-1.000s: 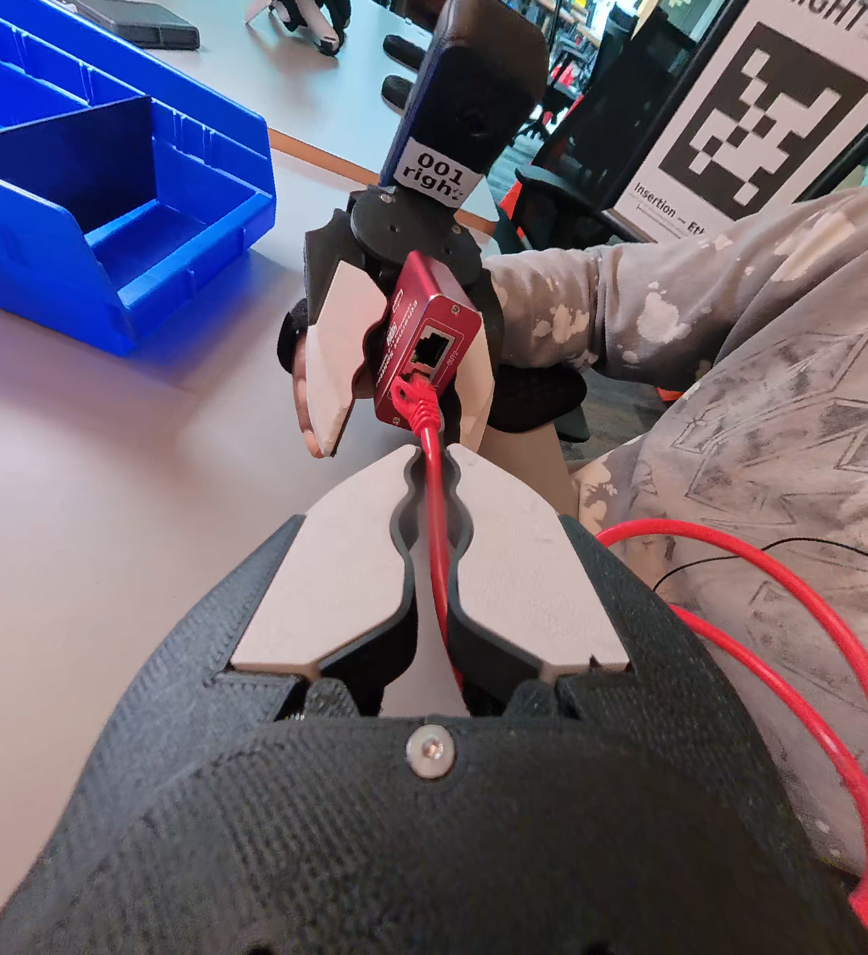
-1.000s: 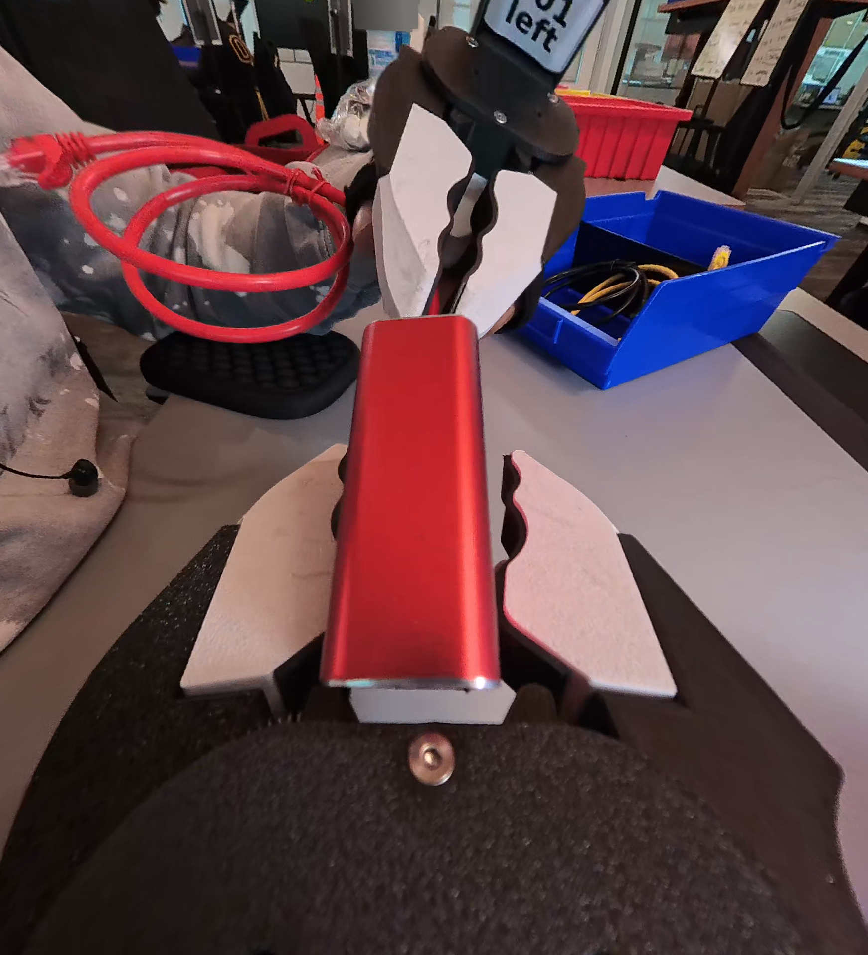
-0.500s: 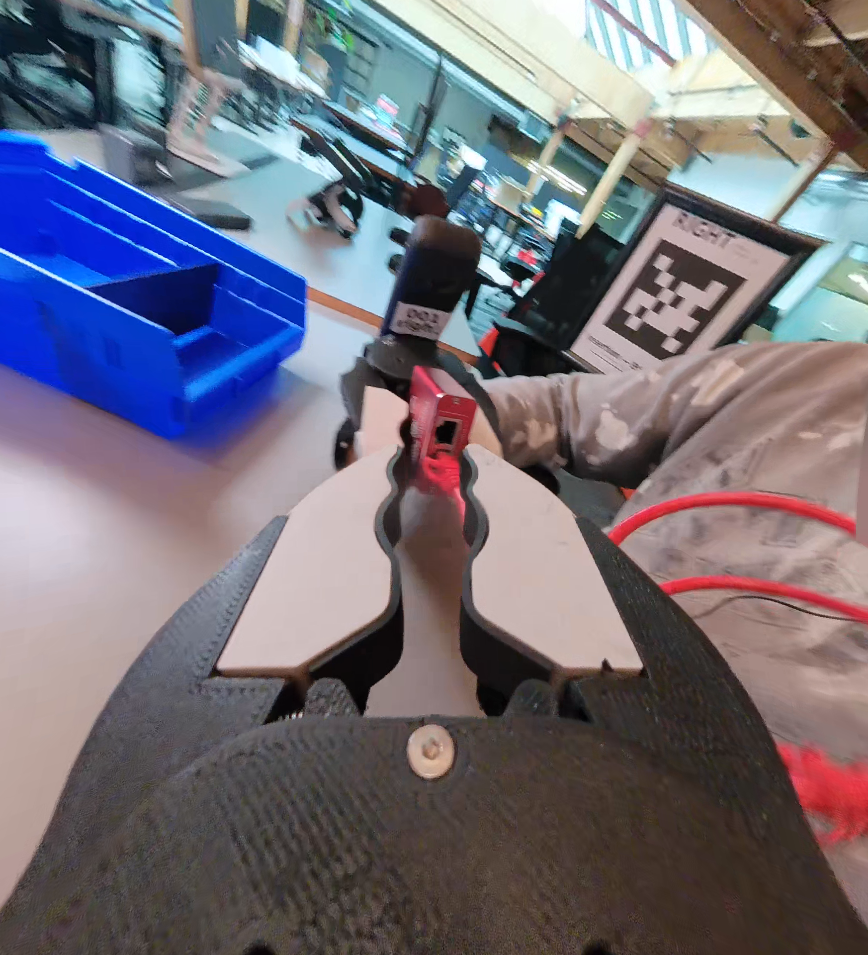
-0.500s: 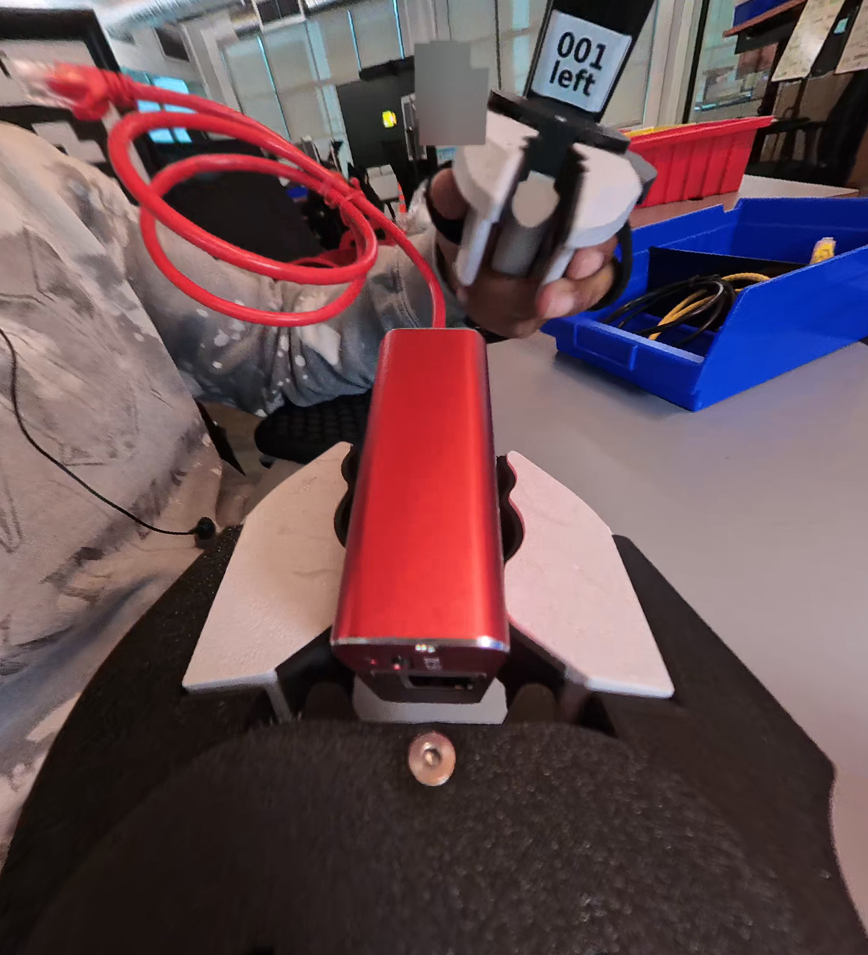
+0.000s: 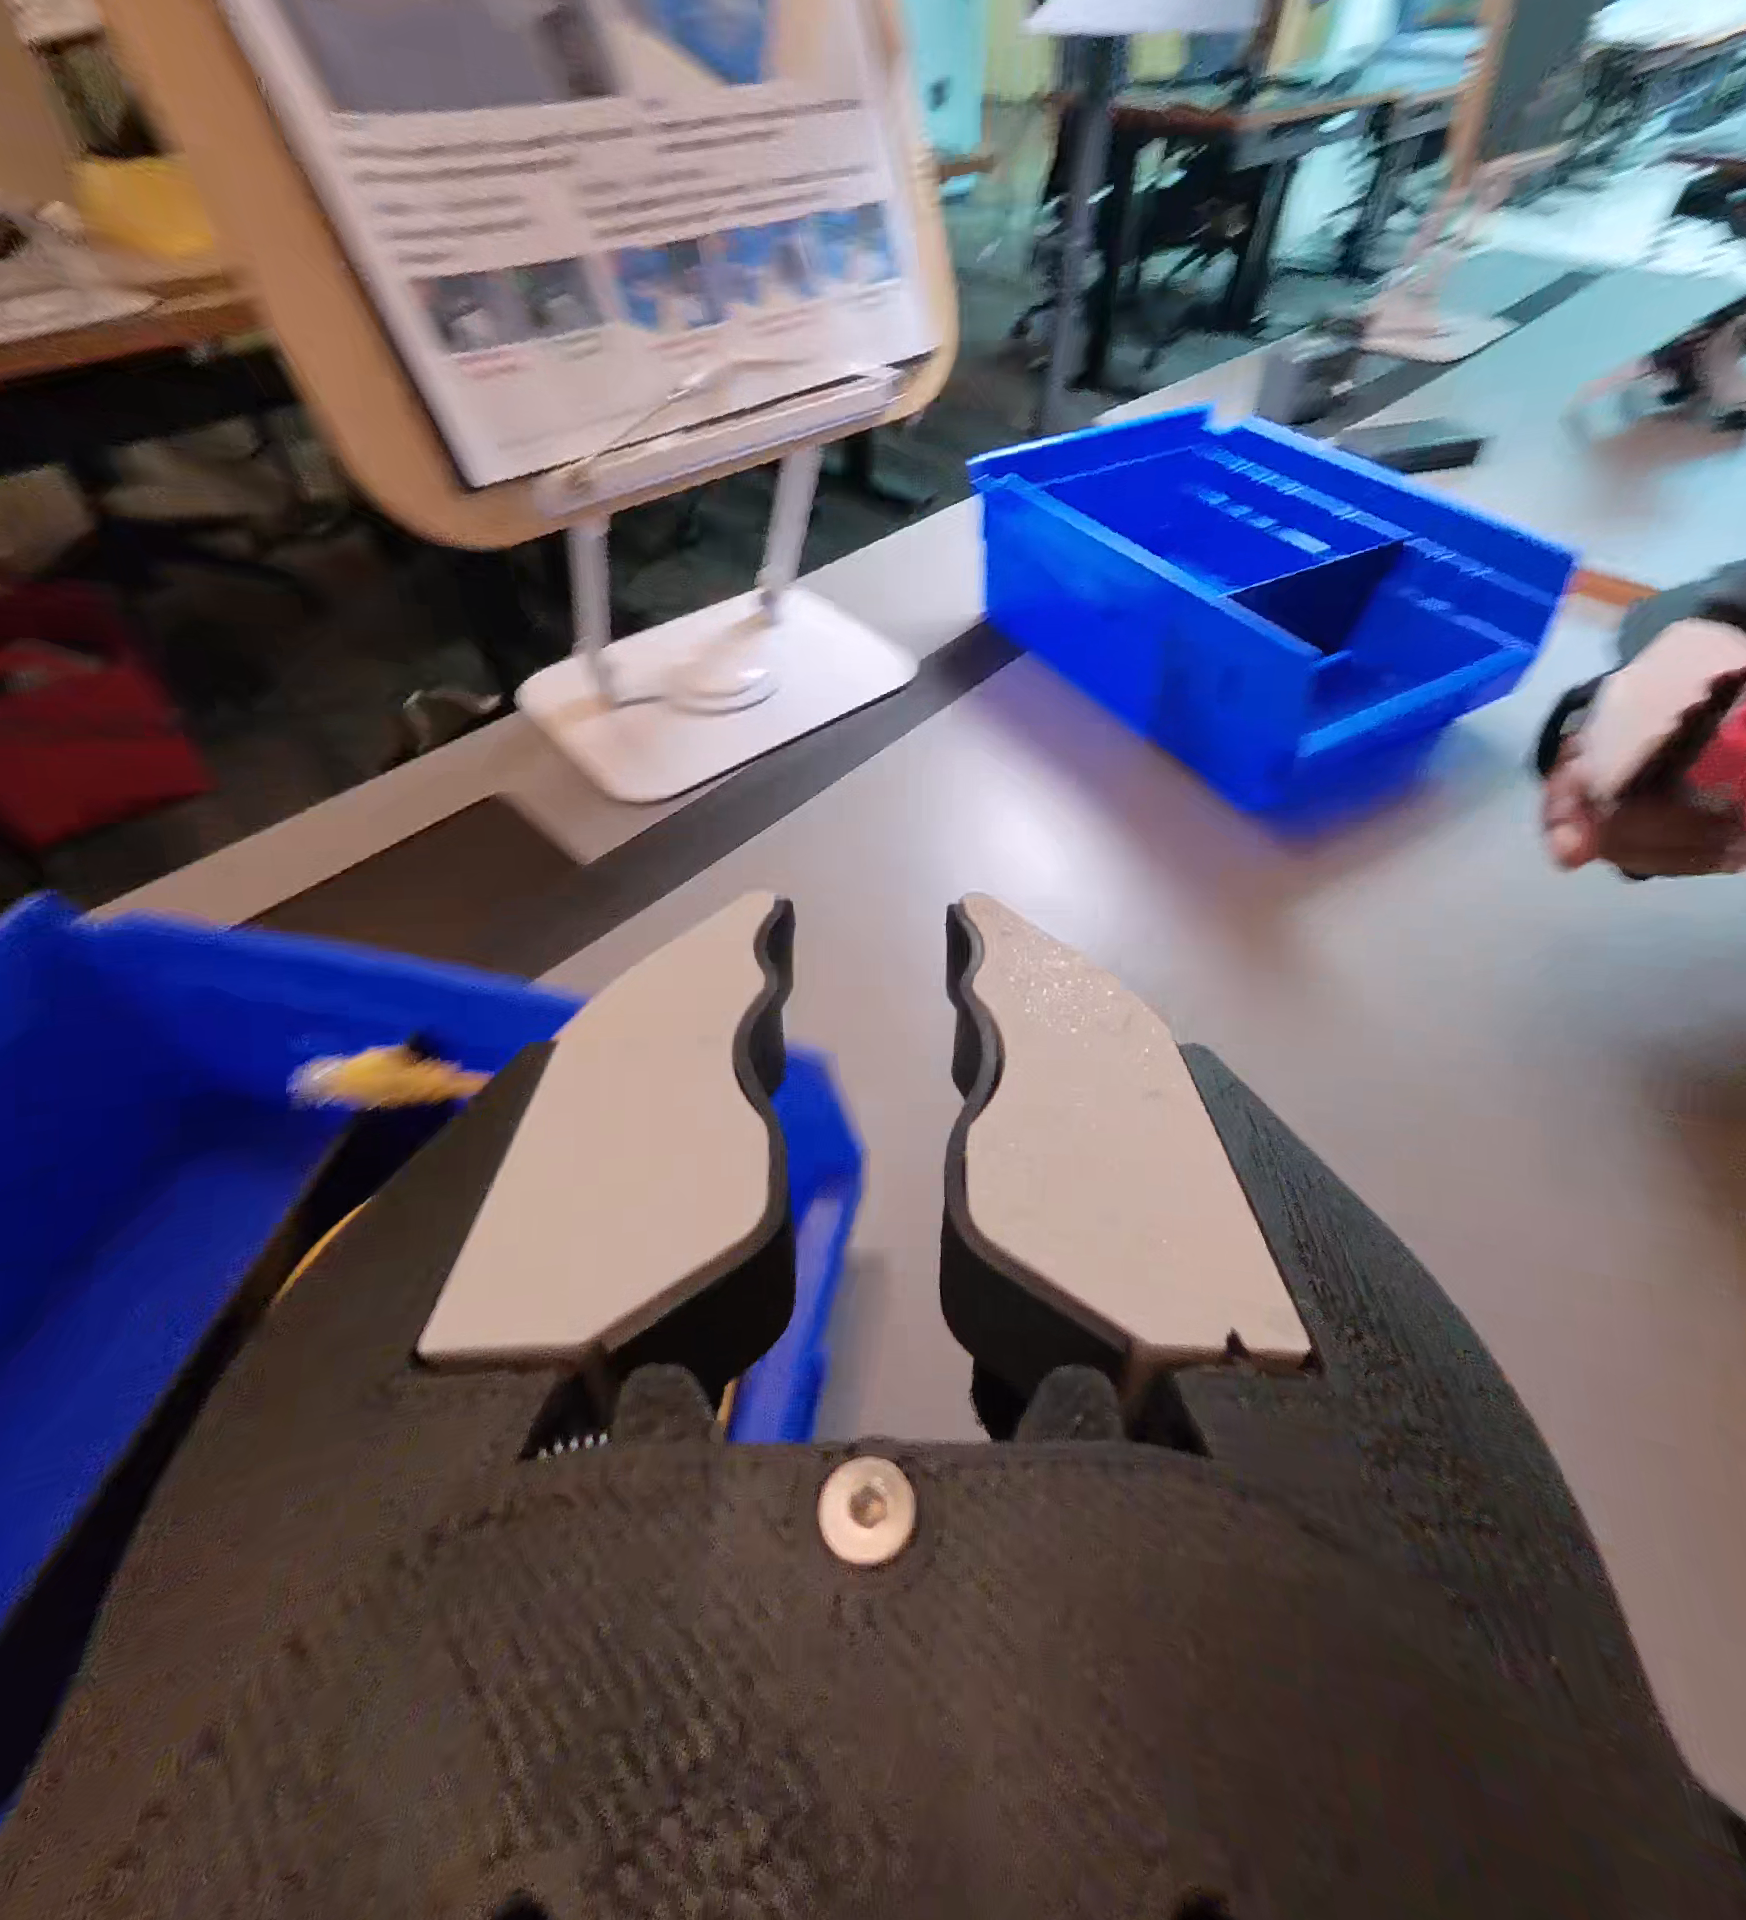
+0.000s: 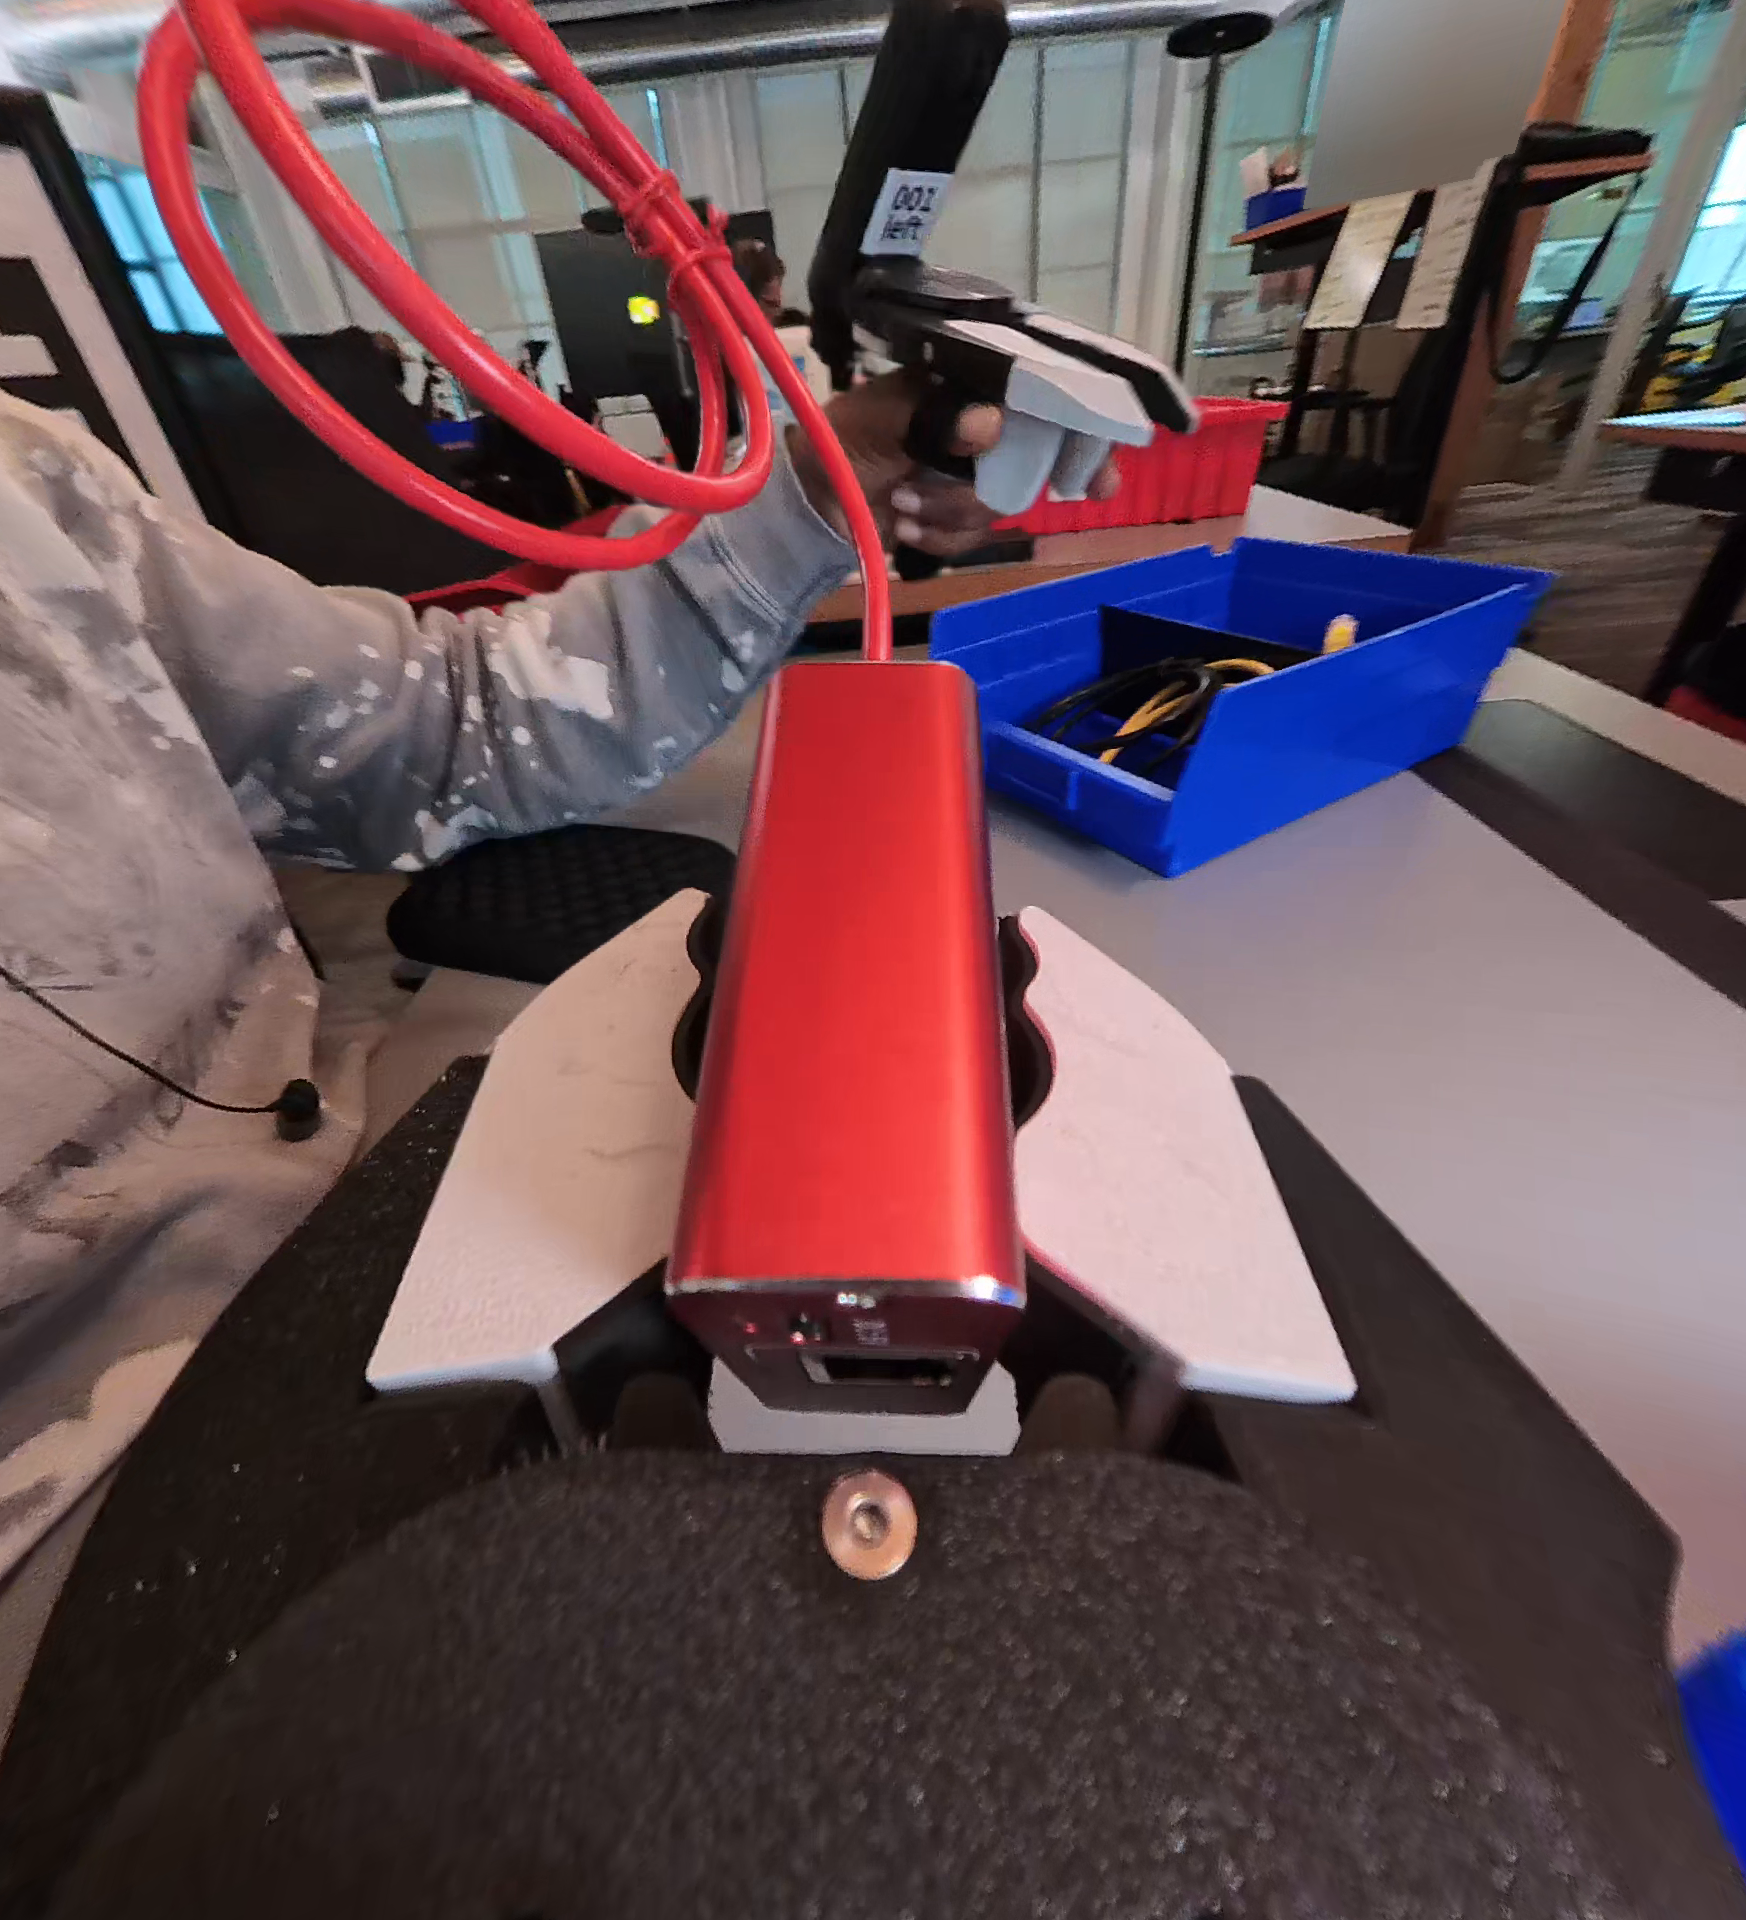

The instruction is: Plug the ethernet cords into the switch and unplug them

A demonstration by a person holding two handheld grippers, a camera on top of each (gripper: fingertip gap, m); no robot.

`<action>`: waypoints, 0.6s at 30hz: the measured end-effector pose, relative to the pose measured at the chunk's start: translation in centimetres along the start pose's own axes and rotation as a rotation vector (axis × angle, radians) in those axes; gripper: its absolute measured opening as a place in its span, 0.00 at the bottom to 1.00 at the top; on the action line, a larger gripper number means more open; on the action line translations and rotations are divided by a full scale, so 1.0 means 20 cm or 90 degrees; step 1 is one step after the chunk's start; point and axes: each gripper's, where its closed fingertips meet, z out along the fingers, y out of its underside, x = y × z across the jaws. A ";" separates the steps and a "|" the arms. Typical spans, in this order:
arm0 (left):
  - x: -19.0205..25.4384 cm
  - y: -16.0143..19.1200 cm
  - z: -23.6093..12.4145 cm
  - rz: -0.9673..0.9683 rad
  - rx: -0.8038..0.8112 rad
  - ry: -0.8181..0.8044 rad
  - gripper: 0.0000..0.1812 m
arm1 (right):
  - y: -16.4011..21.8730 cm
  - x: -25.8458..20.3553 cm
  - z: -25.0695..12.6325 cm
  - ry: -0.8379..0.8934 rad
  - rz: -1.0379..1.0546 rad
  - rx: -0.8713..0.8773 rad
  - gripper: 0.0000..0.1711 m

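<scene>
Right gripper (image 6: 864,1039): fingers clamped on the red switch (image 6: 853,997), one white pad on each long side; switch lies lengthwise between them, its near end with an open port facing the camera, its far end pointing away over the grey table (image 6: 1420,1091).

Red ethernet cord (image 6: 453,312): plugged into the far end of the switch; rises straight up from it, then loops in a tied coil above and left of the switch, in the air.

Left gripper (image 5: 869,920): fingers apart with a clear gap, nothing between them; seen from the right wrist view (image 6: 1087,405) it hangs beyond the switch and above it, well apart from the cord's plug, held in a hand.

Blue bin (image 6: 1253,707): on the table, right of and beyond the switch; holds black and yellow cables (image 6: 1149,696). In the left wrist view this bin (image 5: 69,1195) sits just below the left gripper, yellow plug (image 5: 381,1075) visible, blurred.

Second blue bin (image 5: 1264,623): farther along the table from the switch, divider inside; white stand (image 5: 723,686) with a poster board beside it.
</scene>
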 end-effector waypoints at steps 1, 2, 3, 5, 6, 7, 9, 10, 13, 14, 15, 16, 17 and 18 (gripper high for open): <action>-0.09 0.01 -0.04 -0.007 -0.023 -0.027 0.17 | -0.01 0.02 -0.03 0.013 -0.005 0.002 0.30; -0.18 0.03 -0.08 -0.008 -0.046 -0.059 0.17 | -0.02 0.04 -0.05 0.023 -0.008 0.006 0.30; -0.27 0.06 -0.11 -0.004 -0.071 -0.088 0.17 | -0.03 0.05 -0.07 0.033 -0.010 0.011 0.30; -0.39 0.15 -0.12 -0.009 -0.144 -0.111 0.17 | -0.05 0.08 -0.10 0.049 -0.013 0.018 0.30; -0.43 0.21 -0.11 -0.016 -0.184 -0.108 0.17 | -0.05 0.09 -0.11 0.054 -0.012 0.023 0.30; -0.46 0.29 -0.10 -0.022 -0.226 -0.100 0.17 | -0.06 0.10 -0.11 0.059 -0.010 0.026 0.30; -0.50 0.42 -0.06 -0.022 -0.302 -0.101 0.18 | -0.05 0.11 -0.12 0.065 -0.009 0.024 0.30; -0.52 0.48 -0.04 -0.007 -0.330 -0.104 0.18 | -0.05 0.11 -0.12 0.069 -0.010 0.021 0.30; -0.51 0.56 0.04 0.089 -0.386 -0.099 0.18 | -0.03 0.12 -0.12 0.076 -0.008 0.011 0.30; -0.51 0.58 0.06 0.129 -0.402 -0.097 0.17 | -0.02 0.13 -0.12 0.078 -0.005 0.008 0.30; -0.49 0.58 0.08 0.168 -0.416 -0.086 0.17 | -0.01 0.13 -0.12 0.079 -0.002 0.006 0.30; -0.47 0.58 0.11 0.202 -0.428 -0.074 0.18 | 0.00 0.14 -0.12 0.080 0.002 0.003 0.30; -0.45 0.58 0.13 0.235 -0.445 -0.062 0.18 | 0.01 0.14 -0.12 0.081 0.005 0.001 0.30; -0.43 0.59 0.15 0.275 -0.461 -0.050 0.18 | 0.01 0.15 -0.12 0.081 0.009 0.001 0.30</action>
